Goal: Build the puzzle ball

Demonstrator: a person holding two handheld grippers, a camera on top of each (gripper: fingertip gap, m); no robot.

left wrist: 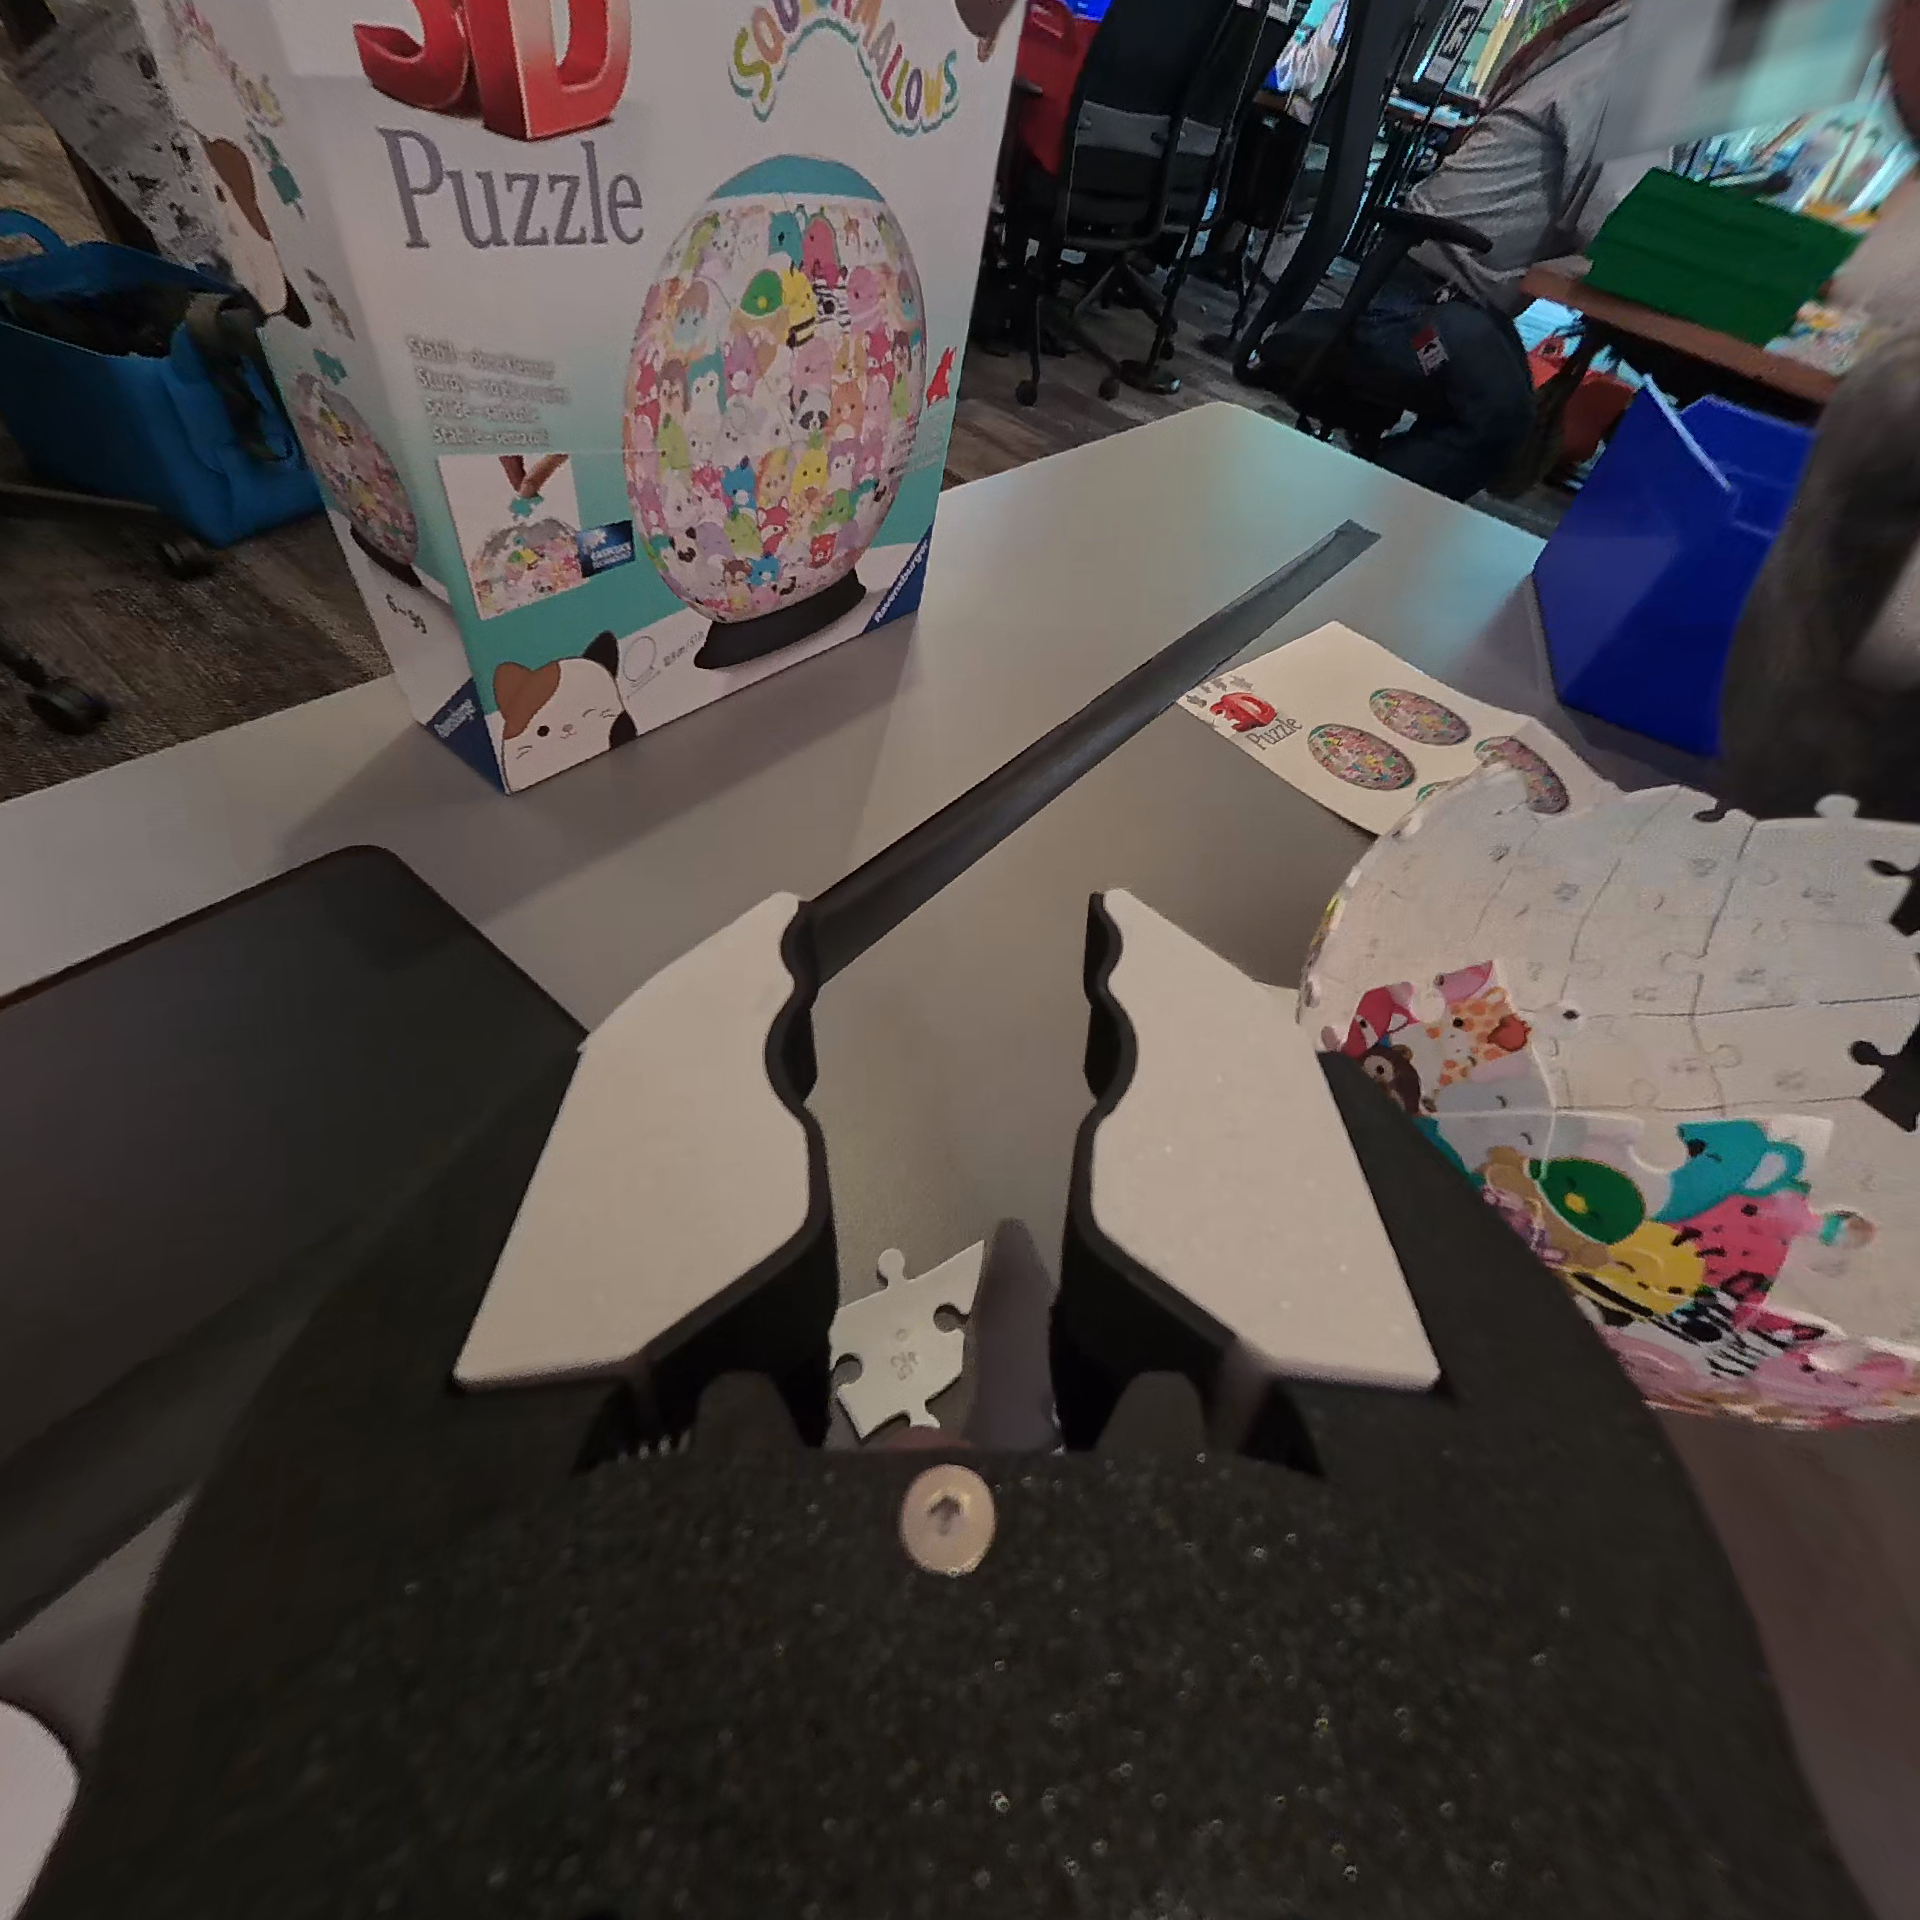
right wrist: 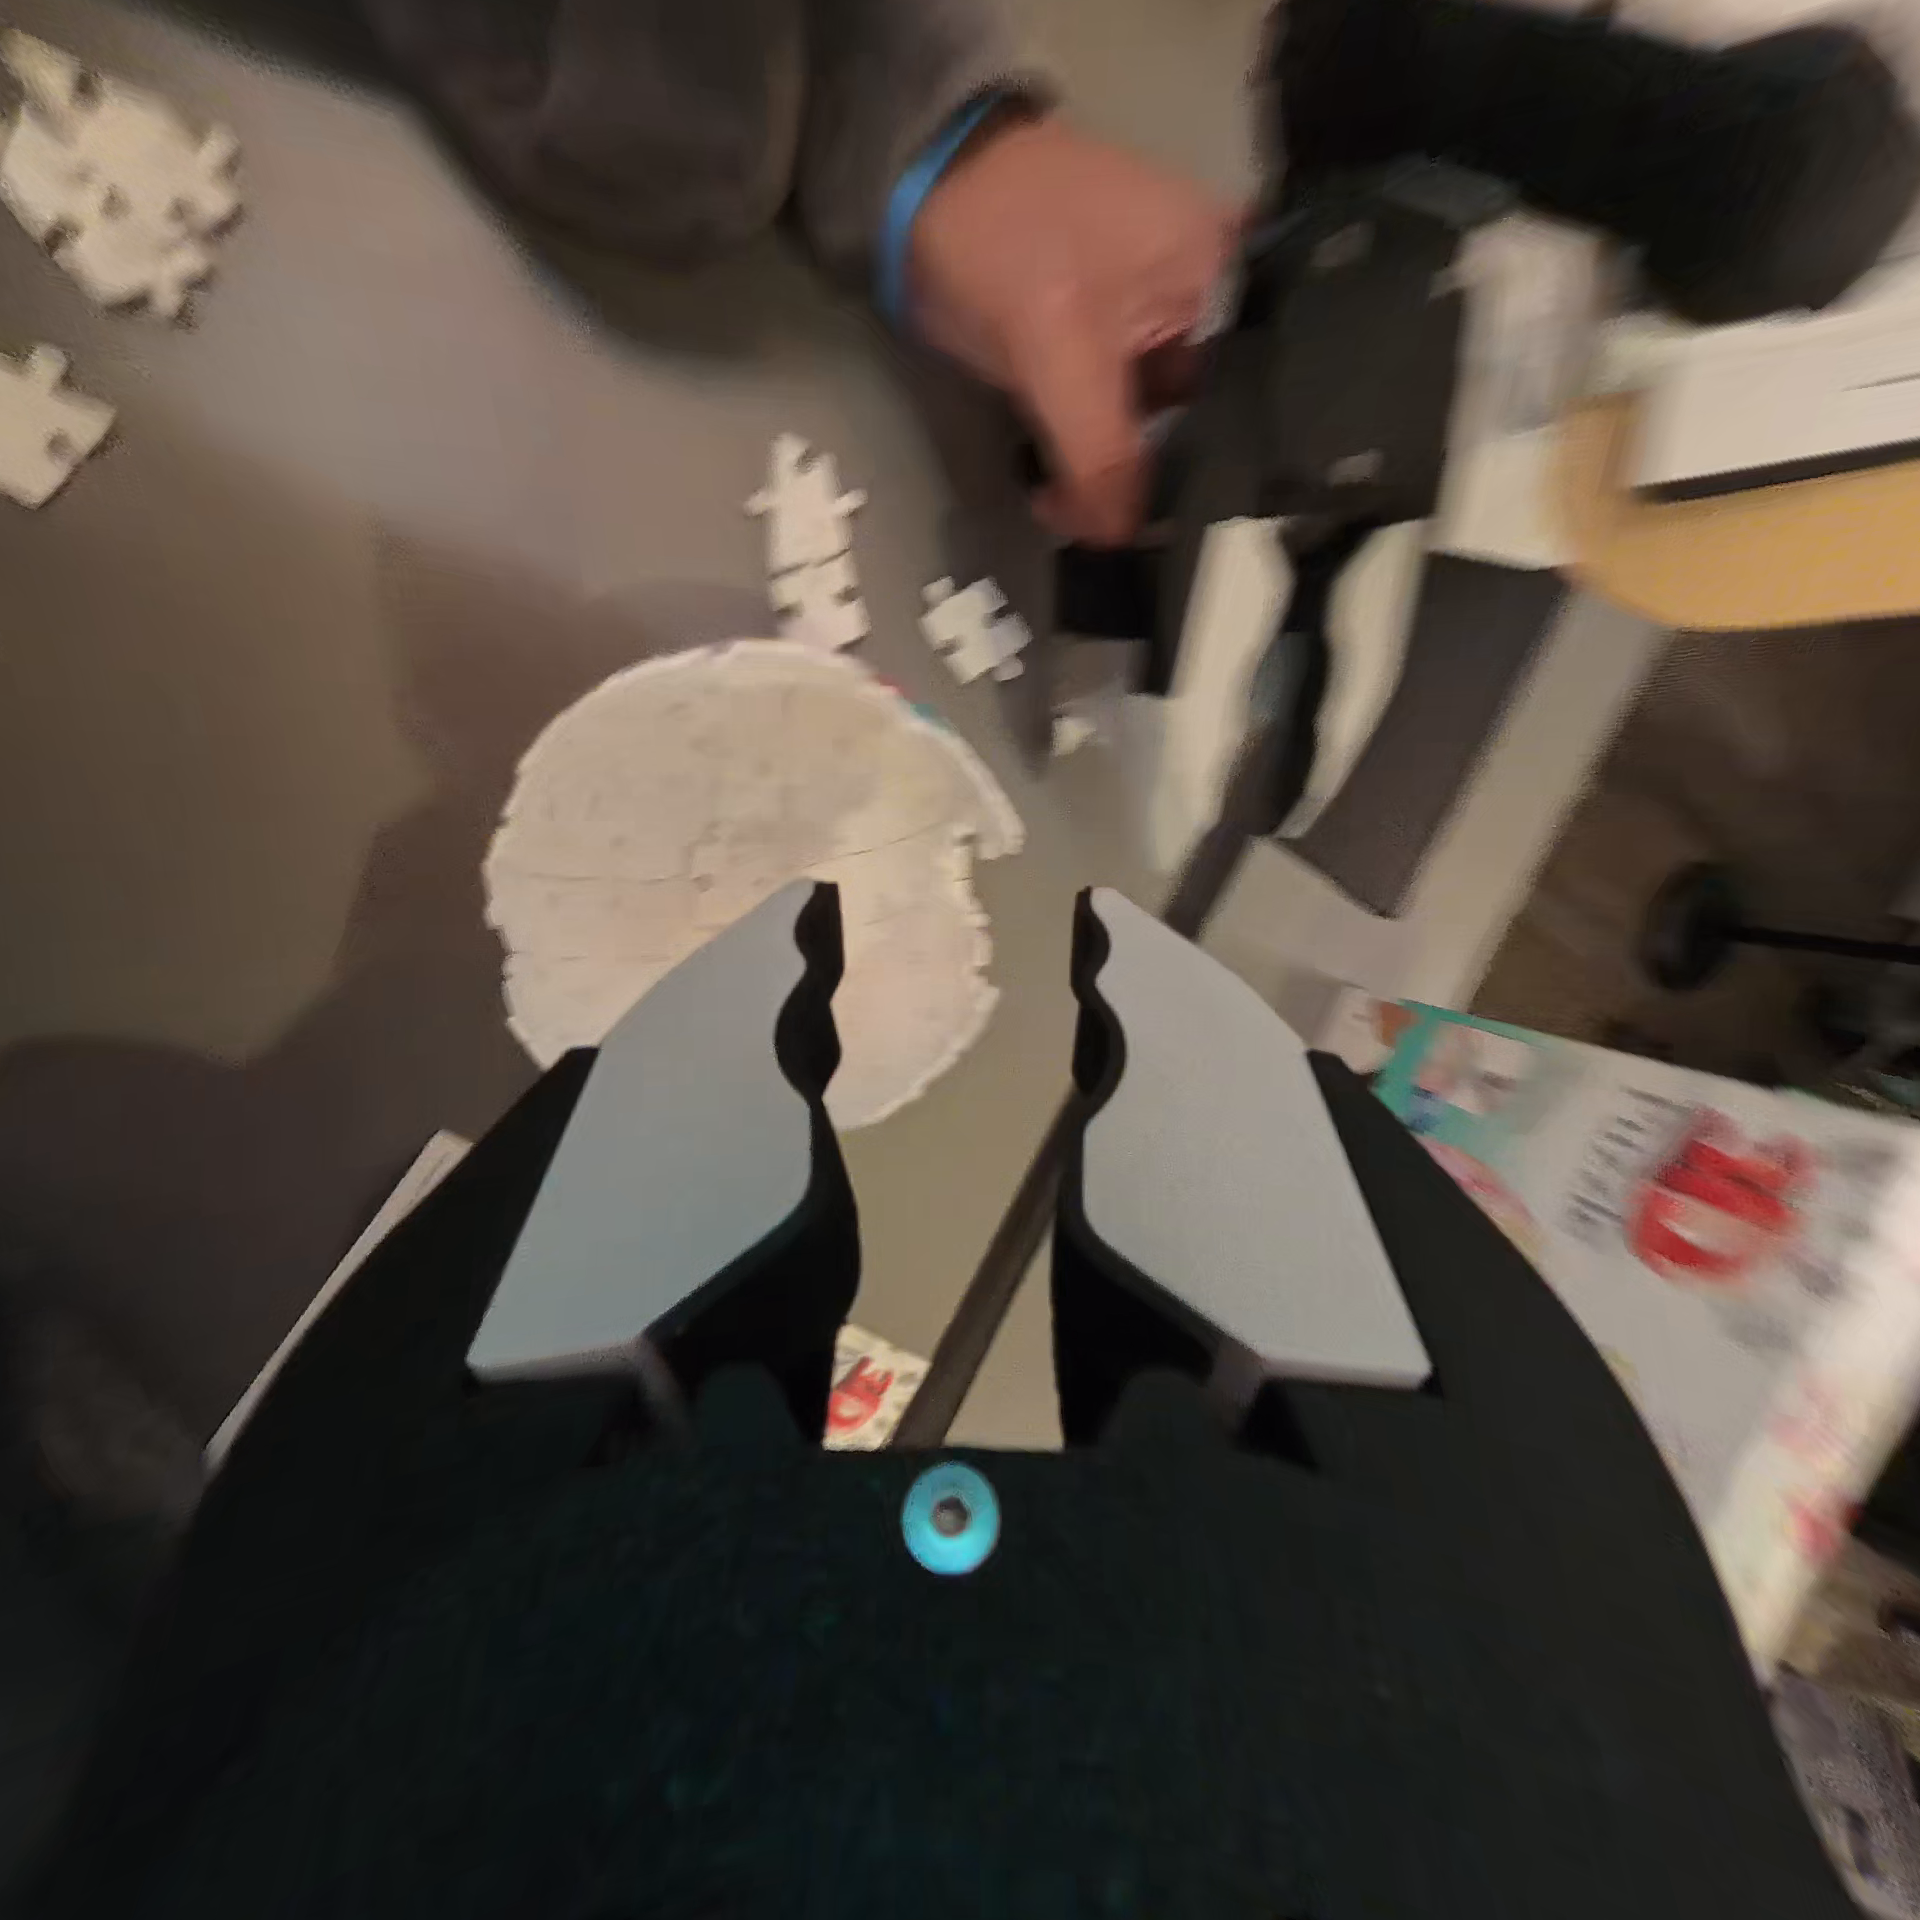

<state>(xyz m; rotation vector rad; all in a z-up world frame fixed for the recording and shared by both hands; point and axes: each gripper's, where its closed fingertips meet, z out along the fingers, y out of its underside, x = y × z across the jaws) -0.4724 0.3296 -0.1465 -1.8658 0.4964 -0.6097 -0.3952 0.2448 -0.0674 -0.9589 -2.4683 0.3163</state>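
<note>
The half-built puzzle ball (left wrist: 1621, 1039) lies on the grey table to the right of my left gripper (left wrist: 945, 935), showing its white inside and colourful outside. My left gripper is open and empty. A single white puzzle piece (left wrist: 904, 1340) lies on the table under the gap near the finger bases, not gripped. In the blurred right wrist view, my right gripper (right wrist: 956, 914) is open and empty, hovering above the ball shell (right wrist: 727, 831). Loose white pieces (right wrist: 810, 540) lie beyond it. A hand (right wrist: 1060, 312) holds the left gripper (right wrist: 1268, 800) there.
The puzzle box (left wrist: 644, 395) stands at the table's back left. An instruction sheet (left wrist: 1351, 717) and a blue bin (left wrist: 1662, 582) are at the back right. A black strip (left wrist: 1039, 748) runs across the table. A black mat (left wrist: 260, 1039) lies at the left. More pieces (right wrist: 114, 177) lie far left.
</note>
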